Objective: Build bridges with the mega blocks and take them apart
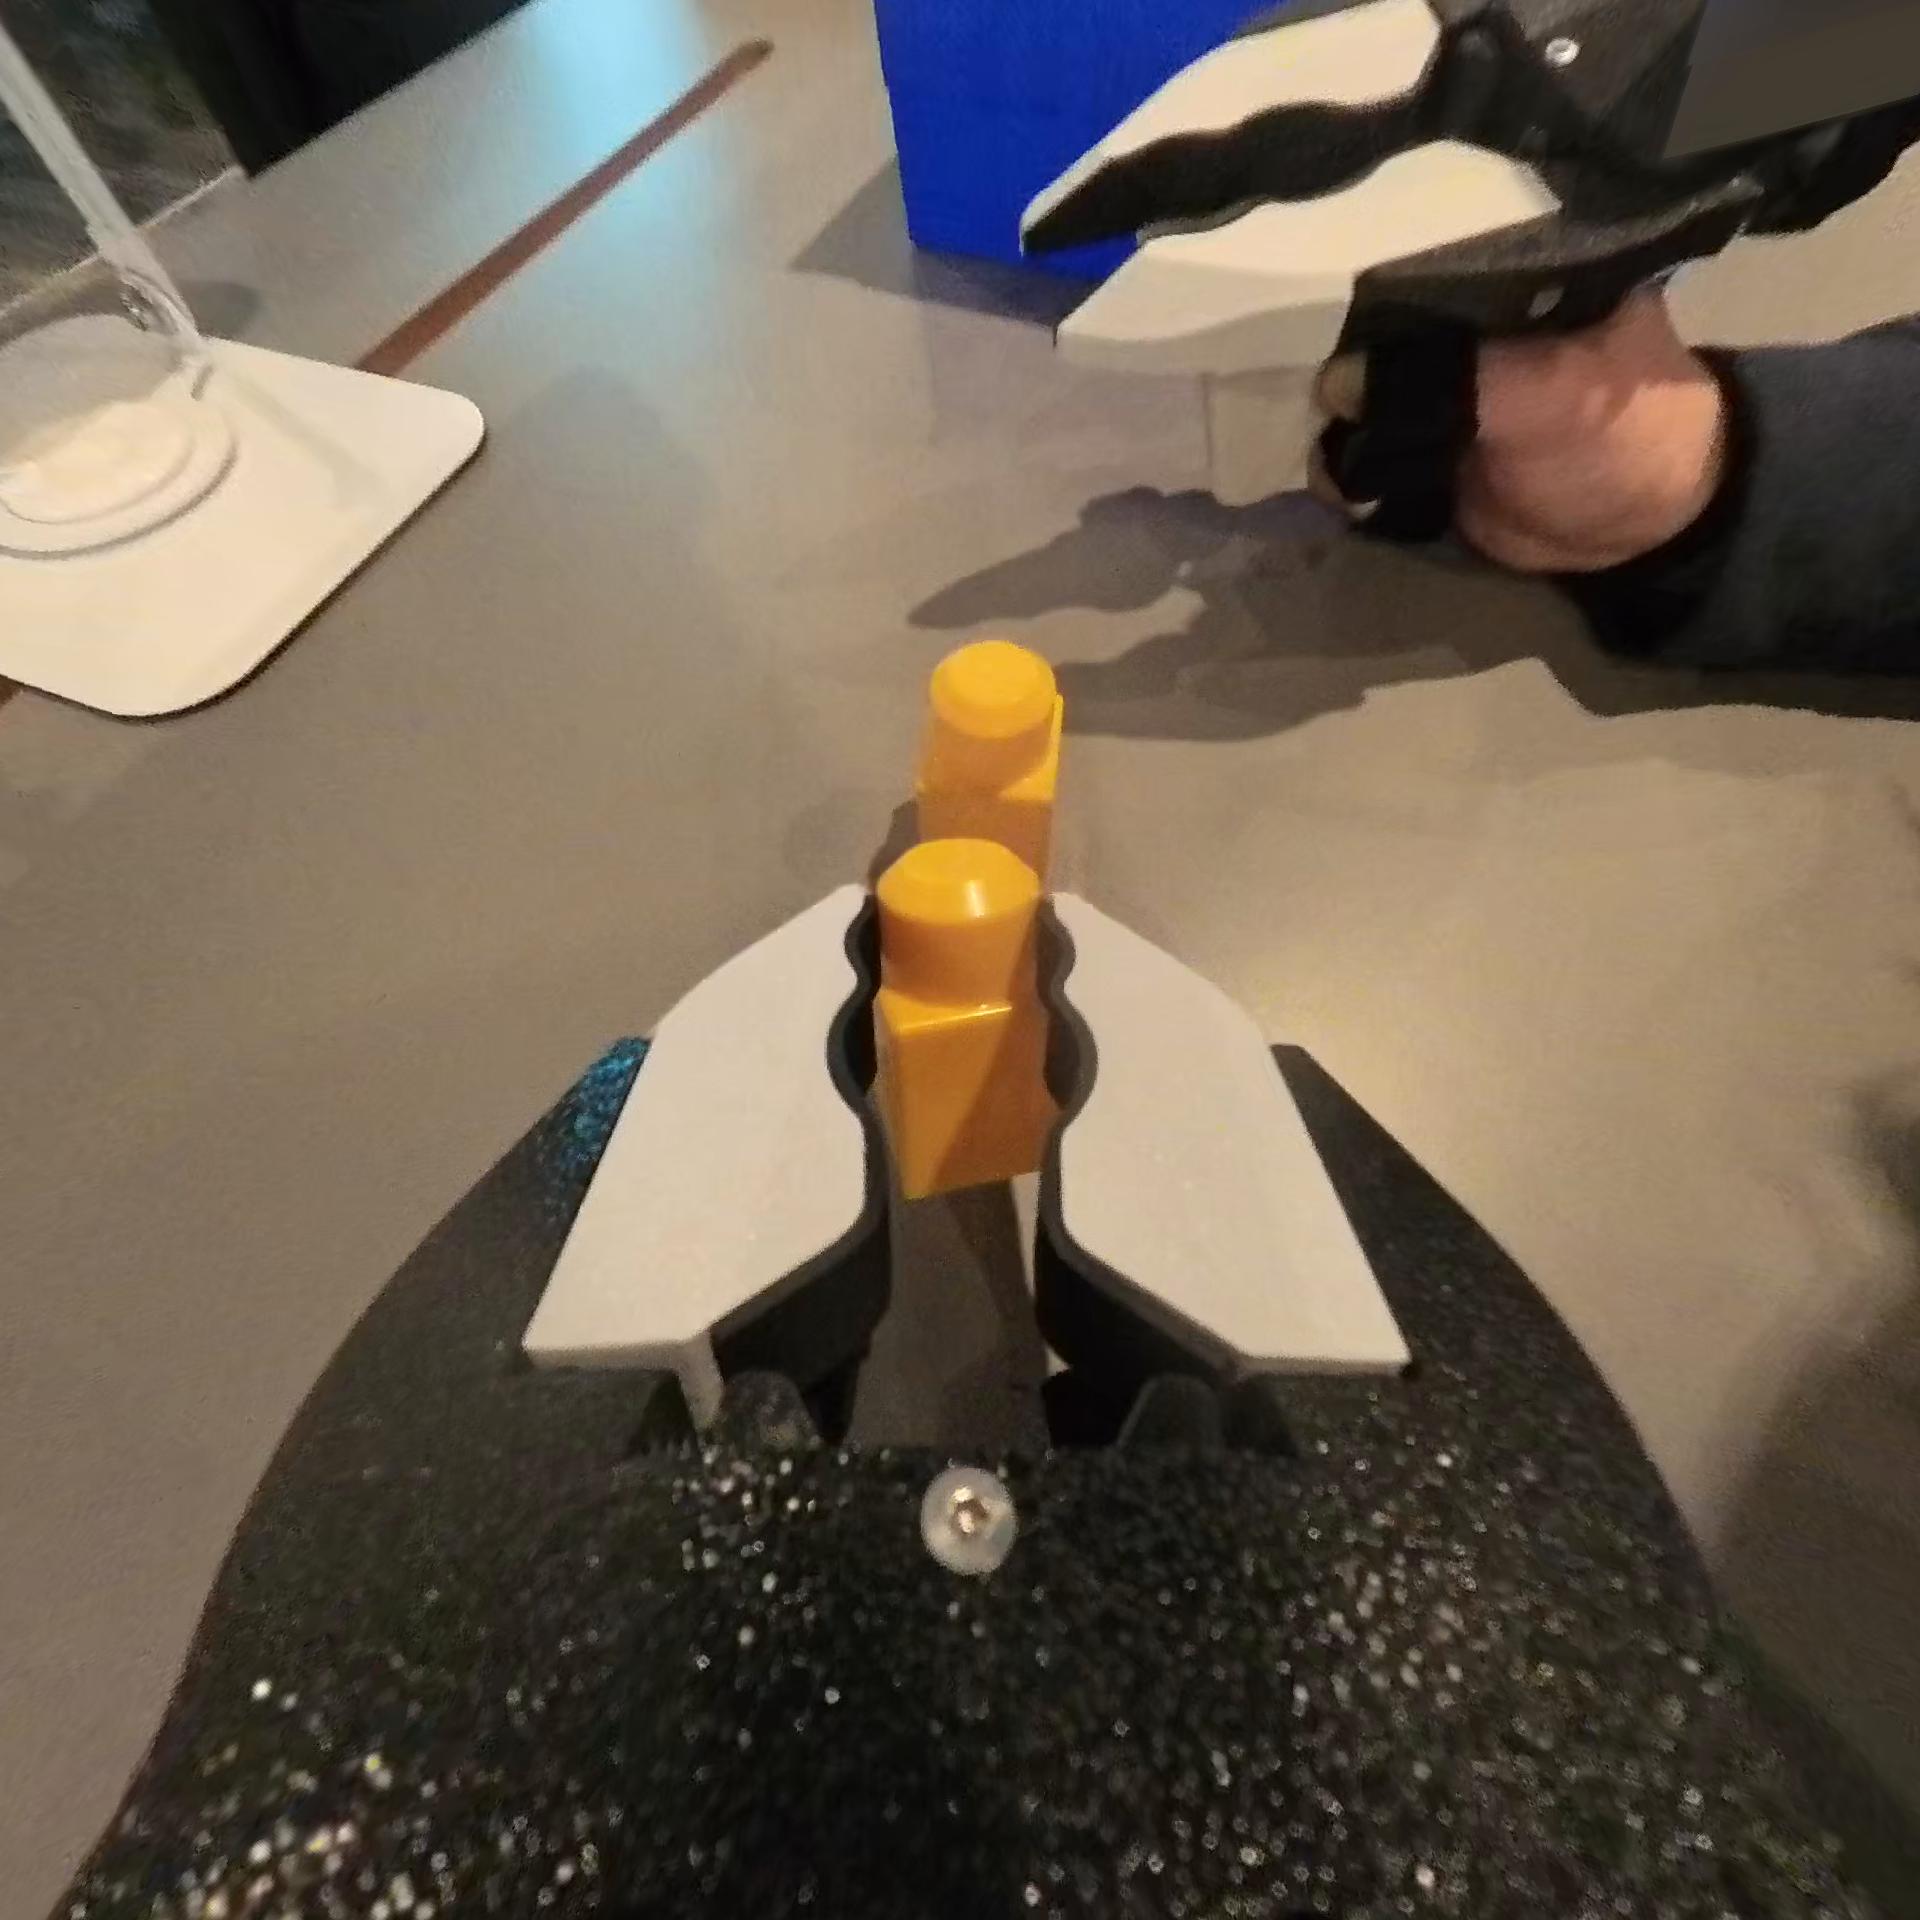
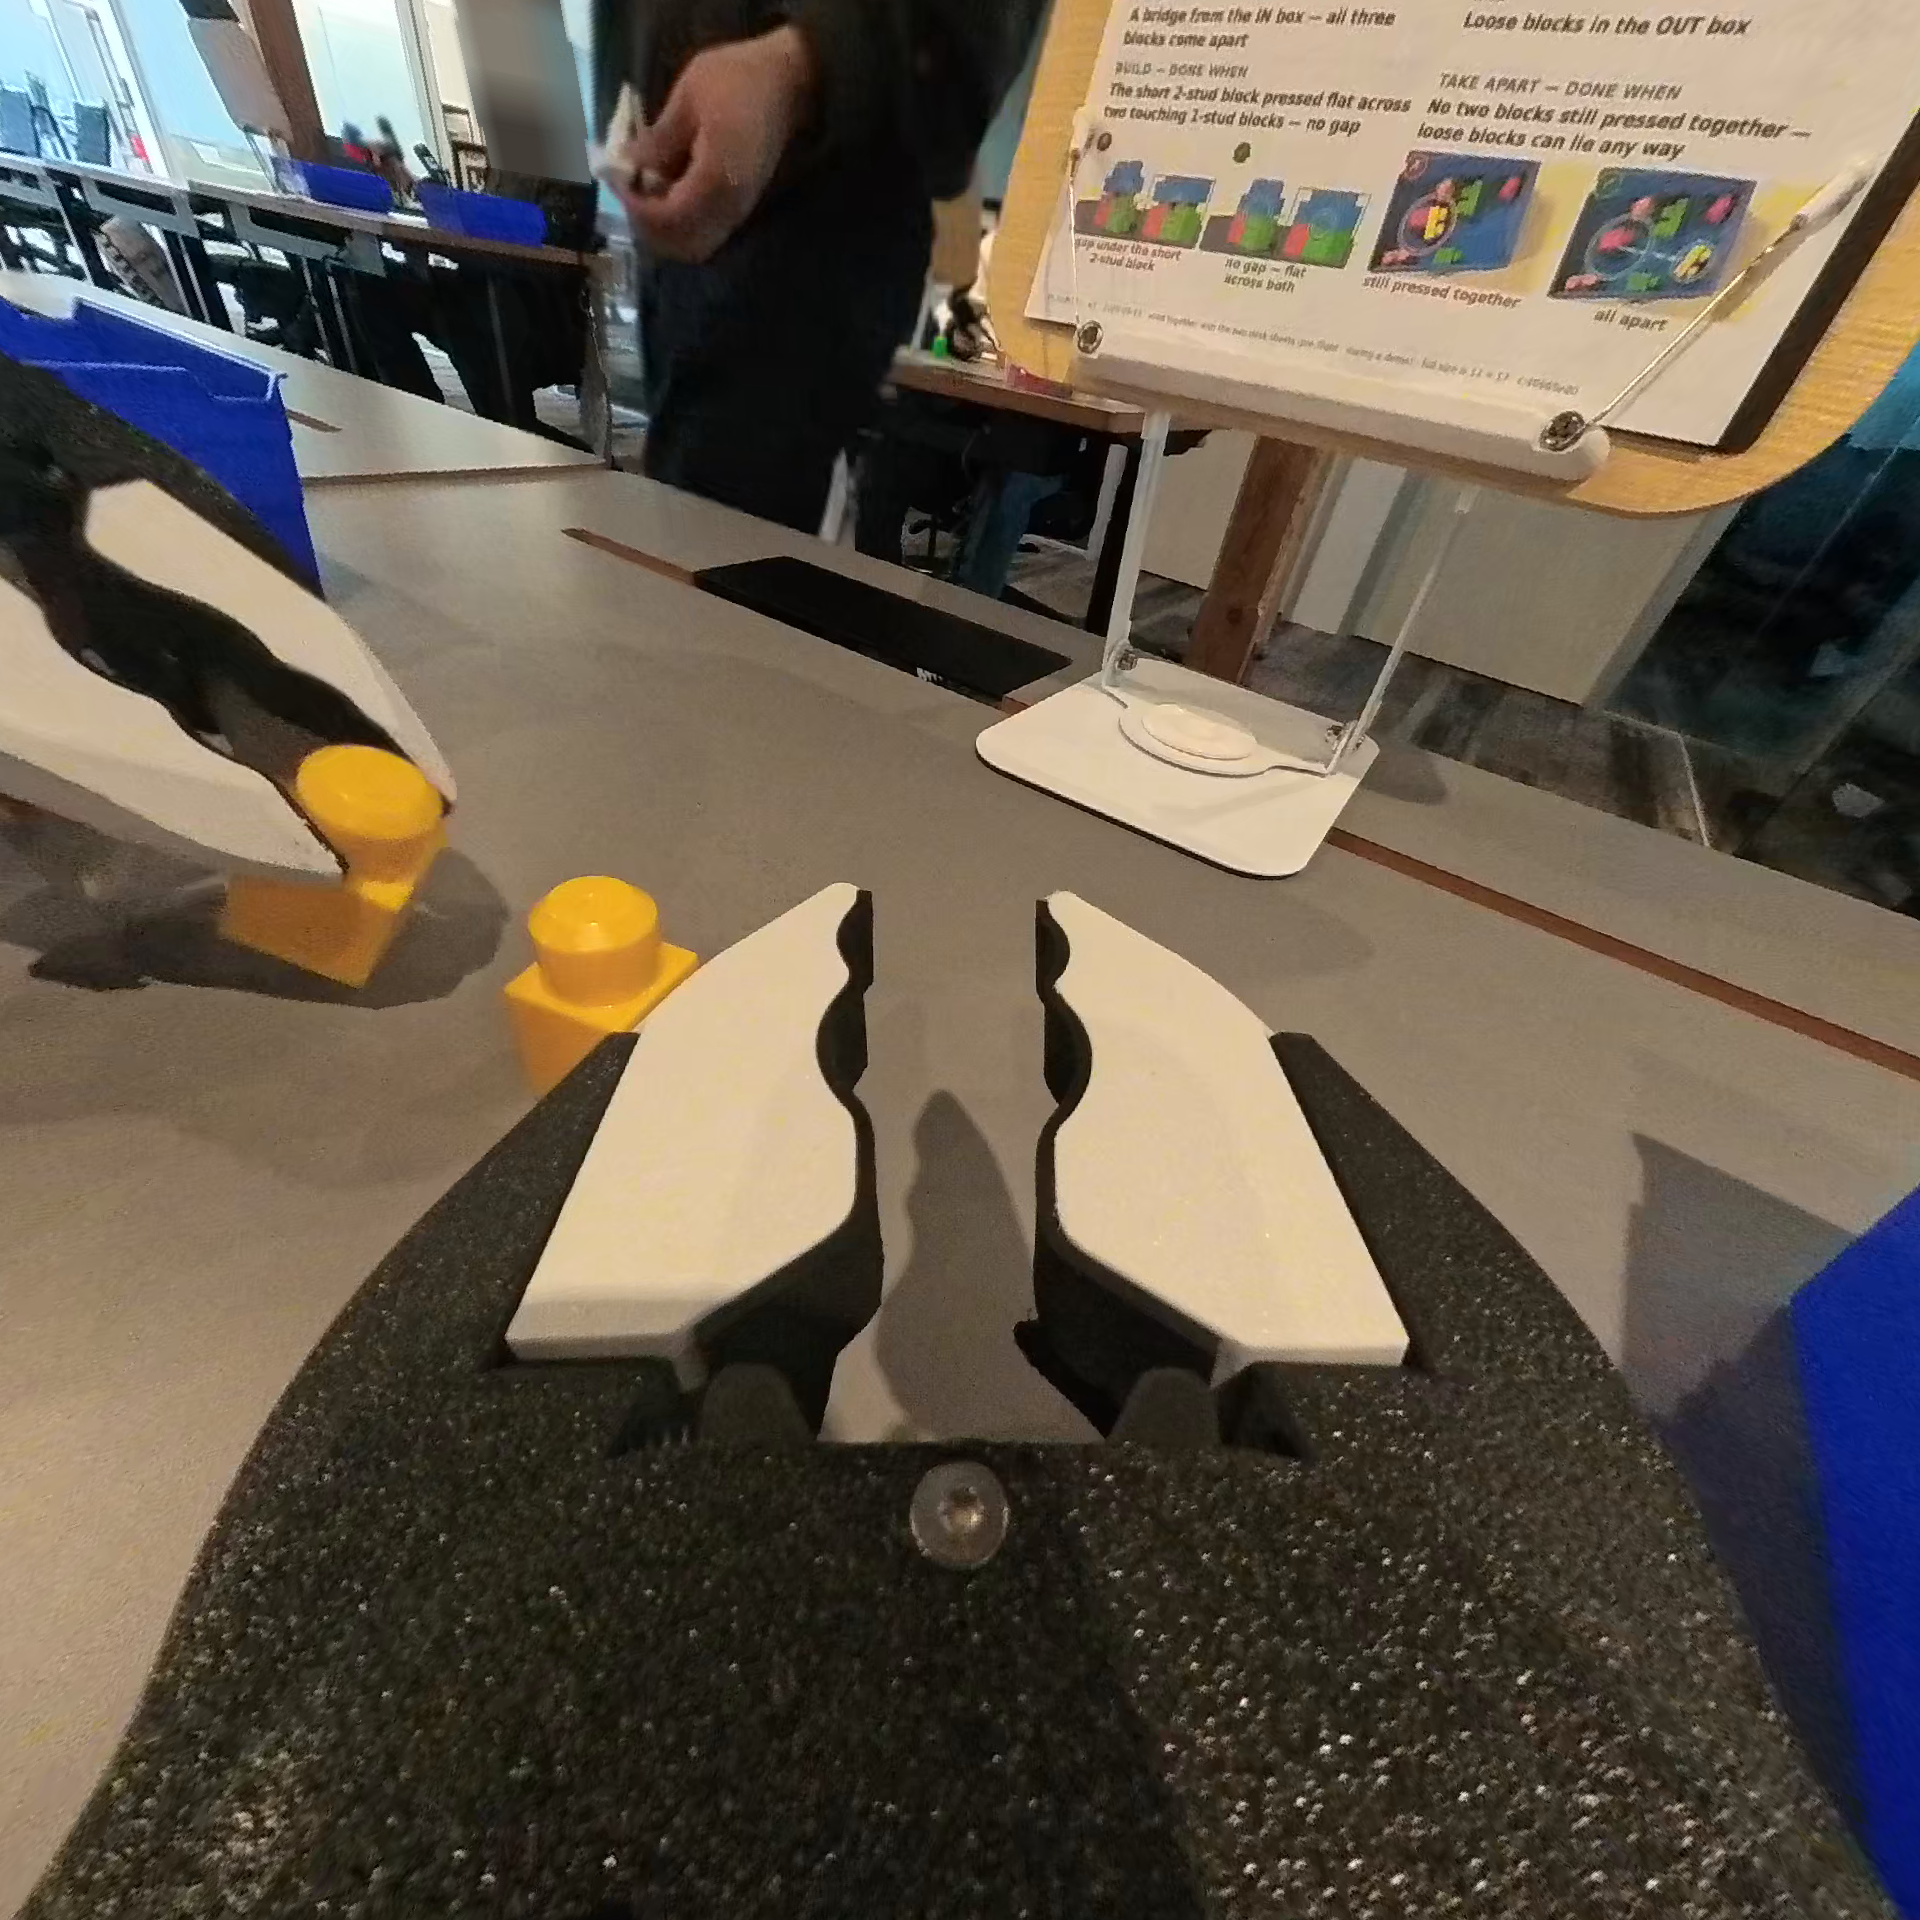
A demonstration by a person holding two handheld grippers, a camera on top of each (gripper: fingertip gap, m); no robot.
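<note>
My left gripper is shut on a yellow one-stud block, held upright low over the grey table. A second yellow one-stud block stands on the table just beyond it, a small gap away. In the right wrist view the held block looks slightly tilted under the left gripper, and the free block stands to its right. My right gripper is open and empty, hovering to the right of both blocks. It also shows in the left wrist view.
A blue box stands behind the blocks and shows in the right wrist view; another blue box is at the near right. A white stand base carries an instruction board. A person stands beyond the table. The gap from one gripper's tips to the other's is roughly 15 cm.
</note>
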